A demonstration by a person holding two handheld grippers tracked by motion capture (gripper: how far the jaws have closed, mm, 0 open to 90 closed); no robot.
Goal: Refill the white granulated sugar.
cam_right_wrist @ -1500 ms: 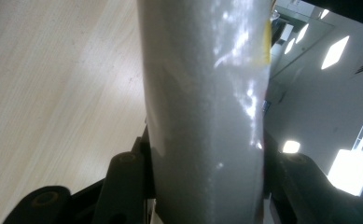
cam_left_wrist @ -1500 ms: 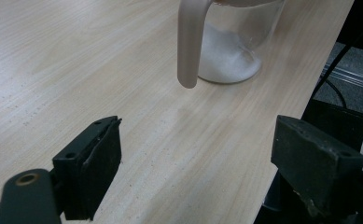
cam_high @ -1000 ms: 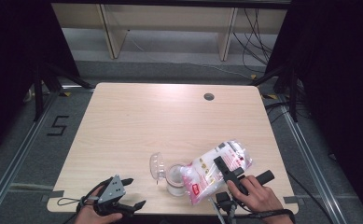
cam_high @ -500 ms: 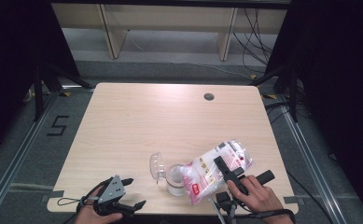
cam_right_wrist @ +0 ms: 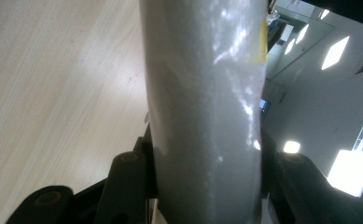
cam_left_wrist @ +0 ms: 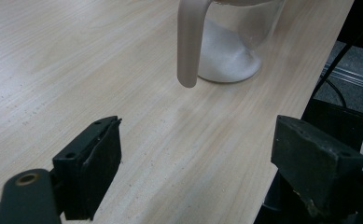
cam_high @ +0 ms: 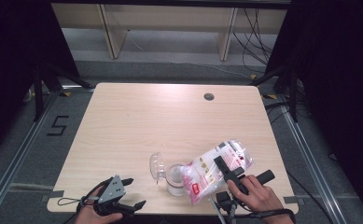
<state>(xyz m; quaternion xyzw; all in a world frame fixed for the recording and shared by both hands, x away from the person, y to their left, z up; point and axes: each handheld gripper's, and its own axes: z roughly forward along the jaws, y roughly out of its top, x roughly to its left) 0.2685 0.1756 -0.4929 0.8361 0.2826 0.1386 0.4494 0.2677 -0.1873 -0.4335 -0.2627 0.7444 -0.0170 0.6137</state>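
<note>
A clear plastic bag of white powder with red print (cam_high: 214, 169) is tilted over a clear jug (cam_high: 174, 179) near the table's front edge. My right gripper (cam_high: 230, 170) is shut on the bag, its jaws pressing both sides of the white bag (cam_right_wrist: 207, 116). The jug (cam_left_wrist: 235, 51) holds a heap of white powder, and its frosted handle (cam_left_wrist: 191, 42) faces my left gripper. Its hinged lid (cam_high: 157, 167) stands open to the left. My left gripper (cam_high: 131, 193) rests open at the front left, nothing between its jaws (cam_left_wrist: 193, 163).
The wooden table (cam_high: 137, 126) has a round cable hole (cam_high: 209, 97) at its back right. The jug and both hands sit close to the front edge. Shelving legs and cables lie on the floor beyond the table.
</note>
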